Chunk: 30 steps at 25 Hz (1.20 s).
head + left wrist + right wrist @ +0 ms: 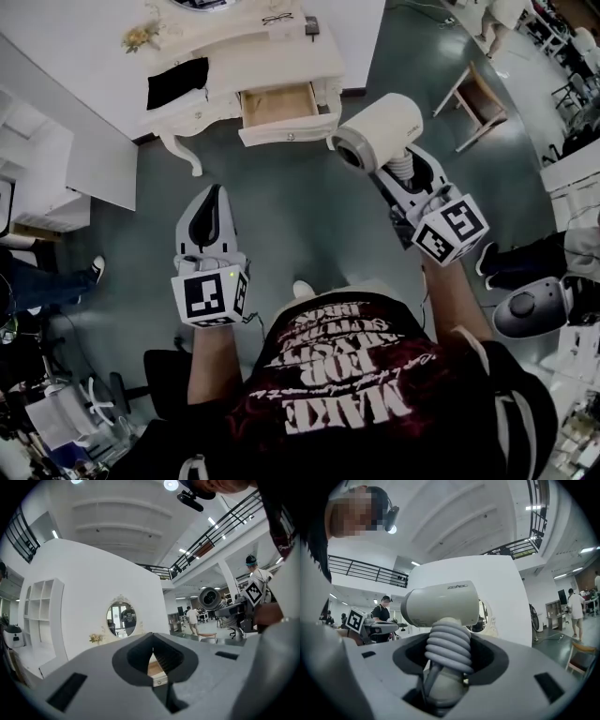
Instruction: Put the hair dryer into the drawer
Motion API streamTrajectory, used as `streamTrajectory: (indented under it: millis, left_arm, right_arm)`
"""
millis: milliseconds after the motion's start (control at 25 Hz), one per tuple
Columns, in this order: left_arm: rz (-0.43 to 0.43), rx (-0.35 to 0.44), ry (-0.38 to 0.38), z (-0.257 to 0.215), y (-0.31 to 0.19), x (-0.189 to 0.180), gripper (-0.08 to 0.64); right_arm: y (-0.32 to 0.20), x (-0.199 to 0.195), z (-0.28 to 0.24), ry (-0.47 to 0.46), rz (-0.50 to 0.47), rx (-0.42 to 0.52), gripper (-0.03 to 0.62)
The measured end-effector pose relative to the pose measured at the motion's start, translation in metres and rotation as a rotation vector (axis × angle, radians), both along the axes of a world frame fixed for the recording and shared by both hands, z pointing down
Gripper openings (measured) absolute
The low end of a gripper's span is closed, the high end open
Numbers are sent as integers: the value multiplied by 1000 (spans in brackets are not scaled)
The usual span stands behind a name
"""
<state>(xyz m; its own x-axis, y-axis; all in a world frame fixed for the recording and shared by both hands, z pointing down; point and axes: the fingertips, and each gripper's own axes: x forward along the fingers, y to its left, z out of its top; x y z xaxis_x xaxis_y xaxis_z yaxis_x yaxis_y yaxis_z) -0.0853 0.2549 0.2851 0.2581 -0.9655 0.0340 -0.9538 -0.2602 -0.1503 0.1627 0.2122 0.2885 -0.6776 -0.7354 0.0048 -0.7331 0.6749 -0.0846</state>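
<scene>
My right gripper (401, 167) is shut on the ribbed grey handle of a cream hair dryer (380, 129), held level above the green floor. In the right gripper view the hair dryer (440, 604) stands up from between the jaws (446, 653), its barrel lying crosswise. The open wooden drawer (278, 105) of the white dressing table (272, 61) lies ahead, a little left of the dryer. My left gripper (215, 195) is shut and holds nothing; it points at the table. In the left gripper view the drawer (154, 670) shows past the closed tips (153, 654), and the dryer (209, 598) is at the right.
On the table lie a black cloth (177, 82), dried flowers (139, 37), glasses and a dark phone (311, 25). A wooden stool (478, 98) stands to the right, a white shelf unit (37, 178) to the left. An oval mirror (121, 618) hangs above the table.
</scene>
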Motion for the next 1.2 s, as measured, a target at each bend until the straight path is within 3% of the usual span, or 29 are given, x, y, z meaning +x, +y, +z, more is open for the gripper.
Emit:
streamTrajectory:
  millis: [240,640,1200]
  left_arm:
    - [12,-21,8,10,-16,-31,5]
    - [64,-42,7,21,-50,-16,5]
    - [-48,-52,17,26,-137,-43,5]
  right_arm:
    - [-7,-23,5,3,33,-16,232]
    - [-32,-15,7,-10,46,-47,232]
    - [-142,-58,10,14,-86,-24,232]
